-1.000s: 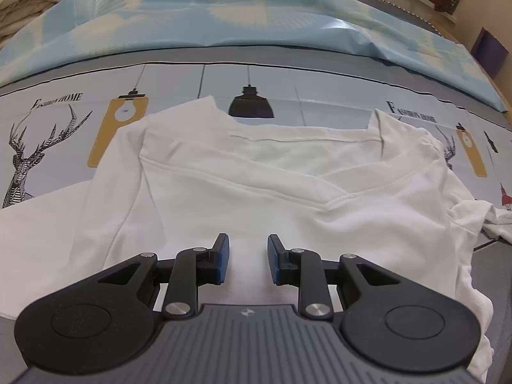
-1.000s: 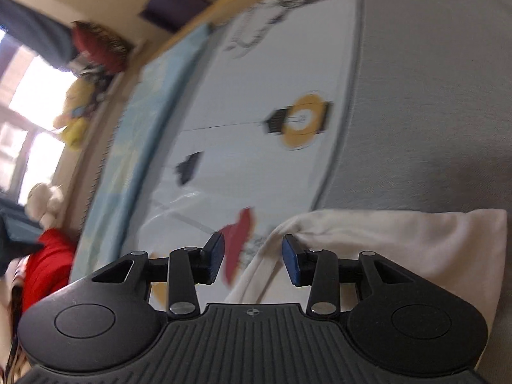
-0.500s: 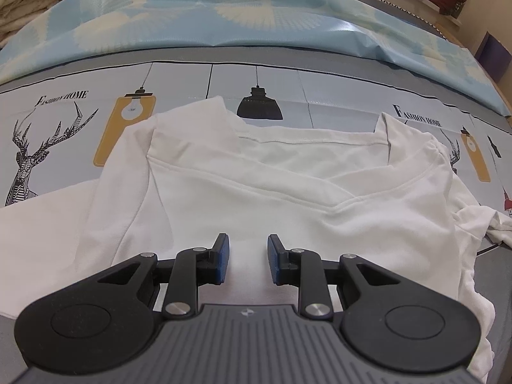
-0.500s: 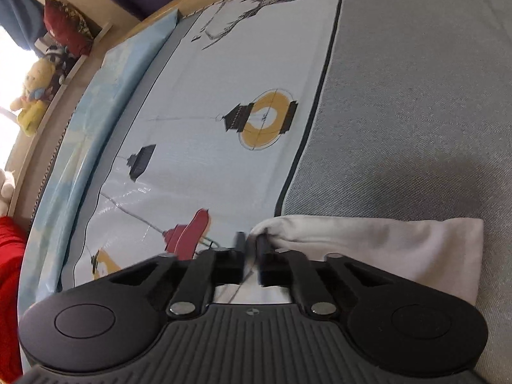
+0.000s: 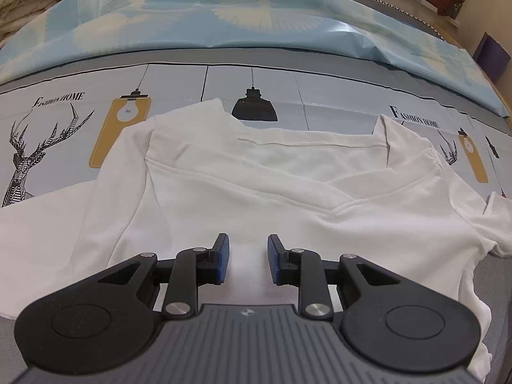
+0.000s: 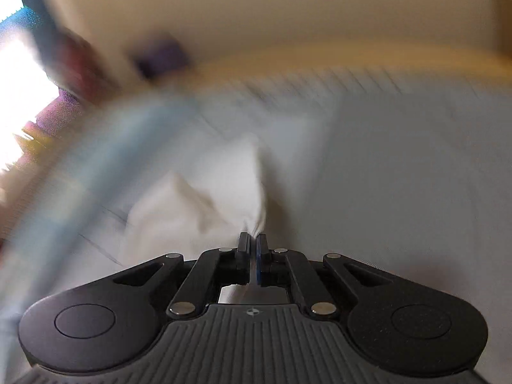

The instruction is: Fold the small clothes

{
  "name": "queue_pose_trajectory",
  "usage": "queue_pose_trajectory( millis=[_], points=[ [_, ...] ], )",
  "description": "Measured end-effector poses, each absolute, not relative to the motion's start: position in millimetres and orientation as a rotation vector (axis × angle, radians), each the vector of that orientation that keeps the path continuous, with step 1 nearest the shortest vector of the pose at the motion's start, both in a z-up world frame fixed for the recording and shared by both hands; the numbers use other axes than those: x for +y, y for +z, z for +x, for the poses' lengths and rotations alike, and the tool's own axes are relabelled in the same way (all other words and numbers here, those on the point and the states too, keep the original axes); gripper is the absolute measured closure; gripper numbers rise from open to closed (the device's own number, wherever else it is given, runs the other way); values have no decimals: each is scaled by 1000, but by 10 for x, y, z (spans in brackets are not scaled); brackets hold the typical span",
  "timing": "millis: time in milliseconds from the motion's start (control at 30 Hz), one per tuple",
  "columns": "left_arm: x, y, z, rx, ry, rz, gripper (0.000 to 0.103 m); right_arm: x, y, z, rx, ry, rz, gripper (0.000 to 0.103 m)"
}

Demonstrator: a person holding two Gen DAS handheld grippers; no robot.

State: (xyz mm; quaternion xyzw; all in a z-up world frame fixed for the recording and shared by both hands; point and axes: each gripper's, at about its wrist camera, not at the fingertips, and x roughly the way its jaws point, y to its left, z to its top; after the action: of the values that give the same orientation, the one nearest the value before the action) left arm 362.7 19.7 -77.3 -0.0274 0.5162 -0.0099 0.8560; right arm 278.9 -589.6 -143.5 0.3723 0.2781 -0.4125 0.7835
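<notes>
While right gripper (image 6: 252, 240) pinches, shirt (image 5: 256, 198) collar faces away.

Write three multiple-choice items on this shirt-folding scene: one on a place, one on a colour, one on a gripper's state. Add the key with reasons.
1. Where does the white shirt lie?
A. on the printed cloth with lamps and deer
B. on a wooden chair
C. in a basket

2. What colour is the hanging lamp print just beyond the shirt's collar?
A. red
B. black
C. green

3. How is the right gripper?
A. wide open over bare cloth
B. shut on nothing
C. shut on a bunch of the white shirt

Key:
1 A, the printed cloth shows around the shirt.
2 B, its shade is a solid black shape.
3 C, white fabric gathers to a point between the closed jaws, while the left gripper stands open above the shirt.
</notes>
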Motion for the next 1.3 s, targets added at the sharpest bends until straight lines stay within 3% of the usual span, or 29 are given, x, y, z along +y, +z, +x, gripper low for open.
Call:
queue_pose_trajectory(
  millis=[67, 167, 200, 233, 300, 500, 533, 600, 700, 800, 867, 900, 933, 967, 1067, 1167, 1300],
  points=[
    [190, -783, 3639, 1087, -13, -61, 74, -6011, -1655, 2653, 630, -928, 952, 100],
    [167, -807, 3650, 1093, -18, -59, 74, -6129, -1619, 2613, 518, -860, 1001, 96],
    [157, -817, 3646, 1095, -22, -54, 74, -6184, -1606, 2605, 469, -828, 1005, 92],
    [150, -829, 3641, 1098, -26, -48, 74, -6246, -1611, 2613, 446, -812, 994, 80],
    [146, -848, 3638, 1106, -30, -41, 74, -6380, -1690, 2668, 440, -798, 985, 71],
    [165, -834, 3660, 1098, -26, -48, 74, -6701, -1857, 2835, 450, -723, 991, 74],
    [162, -831, 3656, 1098, -26, -47, 74, -6735, -1856, 2866, 444, -710, 988, 77],
    [166, -829, 3649, 1101, -30, -44, 74, -6767, -1822, 2887, 423, -694, 983, 101],
    [181, -785, 3640, 1096, -33, -46, 74, -6584, -1596, 2616, 207, -915, 804, 101],
    [206, -688, 3620, 1081, -43, -54, 74, -6704, -1747, 2608, 403, -1100, 853, 99],
    [236, -612, 3591, 1070, -48, -56, 74, -6669, -1758, 2545, 400, -1079, 834, 98],
    [256, -567, 3570, 1062, -49, -55, 74, -6636, -1706, 2568, 423, -1091, 783, 93],
    [276, -522, 3547, 1053, -51, -55, 74, -6614, -1652, 2582, 441, -1102, 754, 79],
    [304, -471, 3523, 1043, -53, -55, 74, -6616, -1626, 2574, 451, -1093, 768, 73],
    [406, -302, 3425, 997, -56, -62, 74, -6576, -1485, 2513, 613, -1210, 753, 71],
    [520, -120, 3275, 930, -70, -69, 74, -6278, -1112, 2324, 555, -1216, 710, 70],
    [635, 46, 2900, 900, -98, -103, 74, -5688, -548, 2246, 553, -815, 710, 70]
  ],
)
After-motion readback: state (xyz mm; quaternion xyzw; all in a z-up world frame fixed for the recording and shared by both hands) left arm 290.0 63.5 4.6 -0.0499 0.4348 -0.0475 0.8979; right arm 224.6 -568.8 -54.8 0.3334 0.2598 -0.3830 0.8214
